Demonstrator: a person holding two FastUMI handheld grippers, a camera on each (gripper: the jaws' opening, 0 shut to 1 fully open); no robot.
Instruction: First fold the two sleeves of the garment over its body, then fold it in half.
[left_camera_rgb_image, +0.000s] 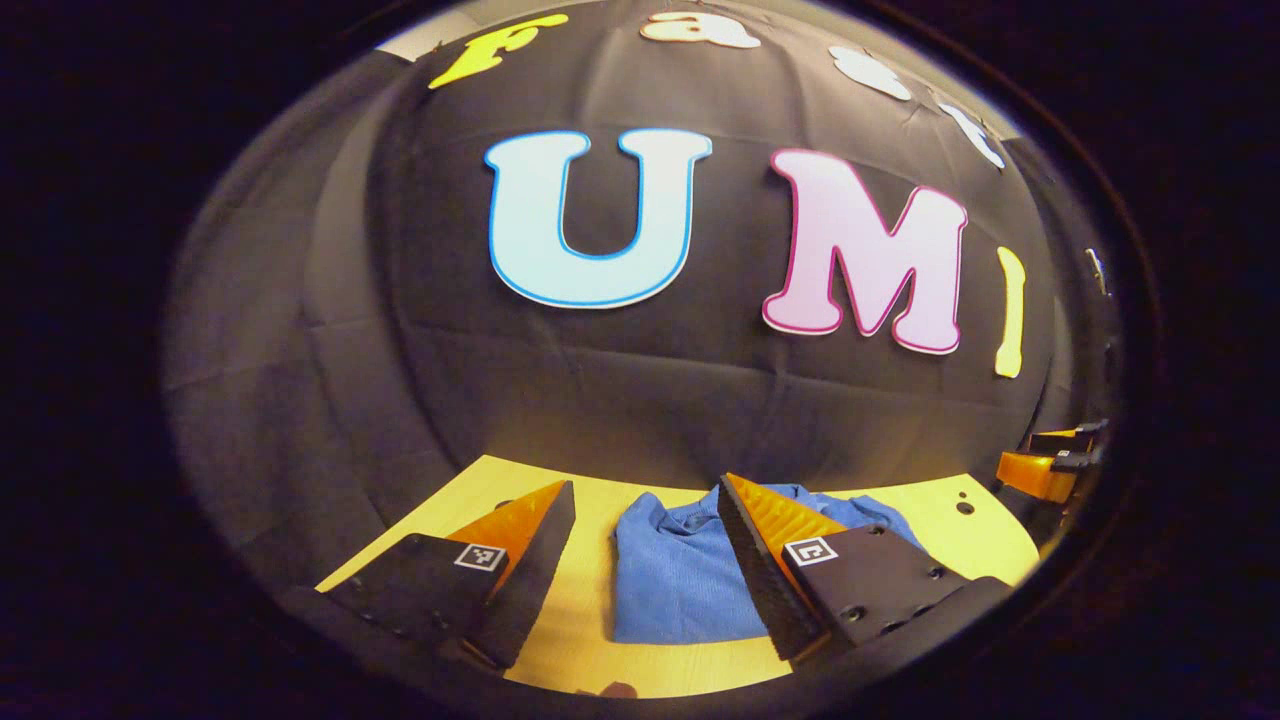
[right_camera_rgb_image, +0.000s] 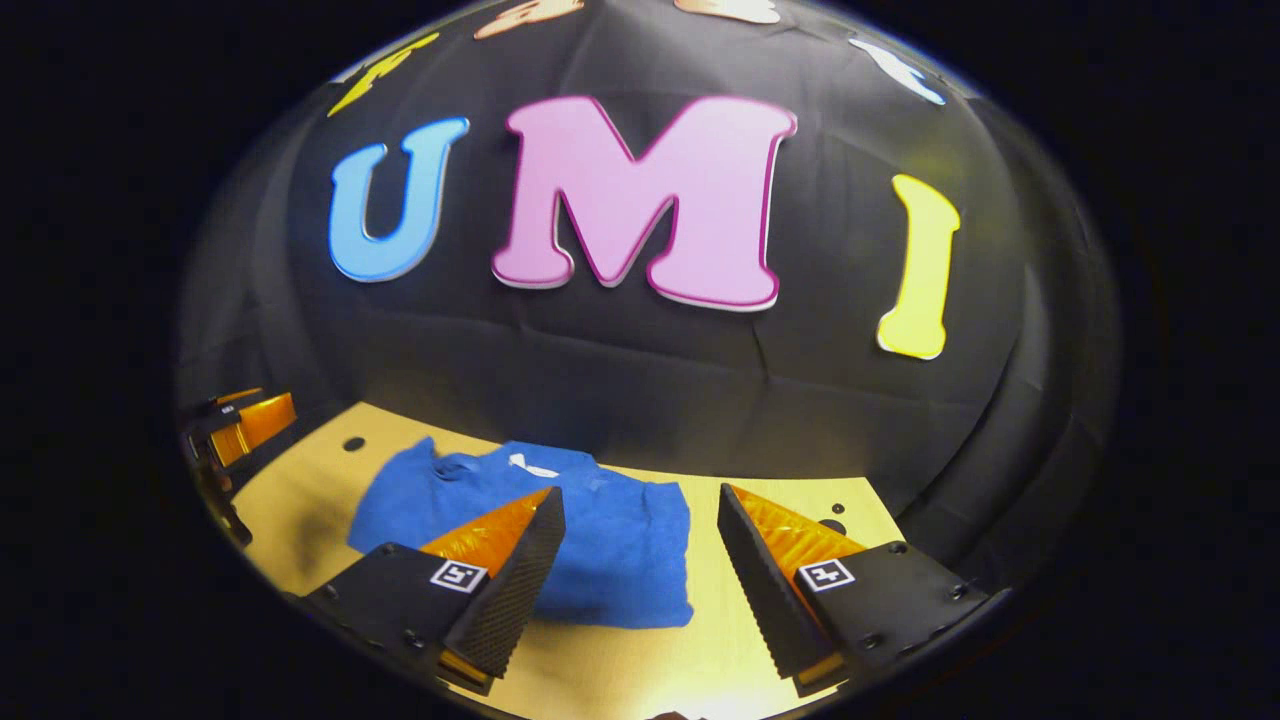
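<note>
Your landmark is the blue garment (left_camera_rgb_image: 690, 575), lying flat on a pale yellow table (left_camera_rgb_image: 570, 610) in front of a black cloth wall (left_camera_rgb_image: 640, 400). It appears as a compact, roughly rectangular bundle with neither sleeve spread out to the side.

In the left gripper view, your left gripper (left_camera_rgb_image: 645, 560) hovers above the near edge of the garment with its jaws wide apart — nothing sits between them. The left finger is over bare table just beside the garment's left edge; the right finger crosses in front of the garment's middle and hides part of it. Whether either finger touches the cloth cannot be told. Far to the right of the garment, at the table's end, your other gripper shows small.

In the right gripper view, the garment (right_camera_rgb_image: 600, 540) lies ahead and to the left, its collar and a small white tag at the far edge, towards the wall. Your right gripper (right_camera_rgb_image: 640, 560) is also spread open and holds nothing. Its left finger overlaps the garment's near part; its right finger is over bare table (right_camera_rgb_image: 700, 620), clear of the garment's right edge. A few small dark holes mark the tabletop beyond the garment. Far to the garment's left, the left gripper (right_camera_rgb_image: 240, 425) shows at the table's edge — too small to judge its jaws from here.
</note>
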